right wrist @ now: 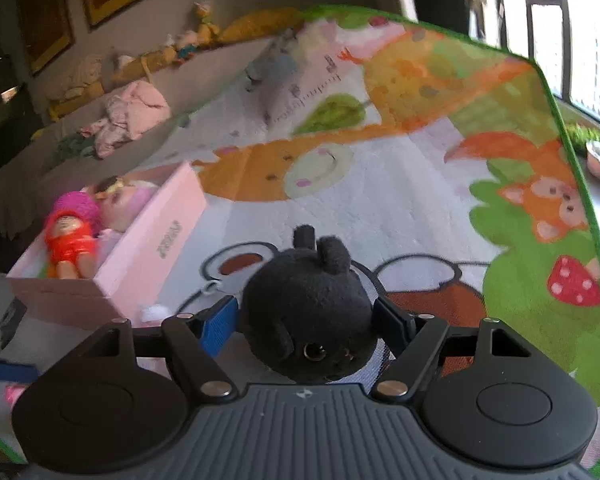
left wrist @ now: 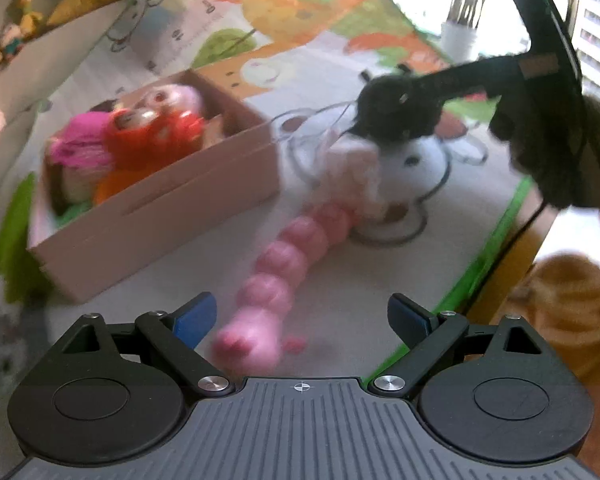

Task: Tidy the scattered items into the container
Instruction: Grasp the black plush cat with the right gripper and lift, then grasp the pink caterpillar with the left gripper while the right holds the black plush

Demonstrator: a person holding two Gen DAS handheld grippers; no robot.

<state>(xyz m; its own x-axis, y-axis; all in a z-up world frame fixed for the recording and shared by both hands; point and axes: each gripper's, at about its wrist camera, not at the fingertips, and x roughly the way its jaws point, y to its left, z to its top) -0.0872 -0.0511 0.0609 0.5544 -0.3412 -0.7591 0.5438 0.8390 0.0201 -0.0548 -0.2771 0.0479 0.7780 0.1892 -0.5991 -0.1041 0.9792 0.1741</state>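
Two grippers were in view over the play mat (right wrist: 380,208). Right gripper (right wrist: 306,322) had the black plush (right wrist: 308,312) between its blue pads, jaws set wide around it. Left gripper (left wrist: 300,316) was wide, holding nothing, above the pink caterpillar (left wrist: 276,276) lying beside the pink box (left wrist: 160,208), which already held dolls (left wrist: 148,132).
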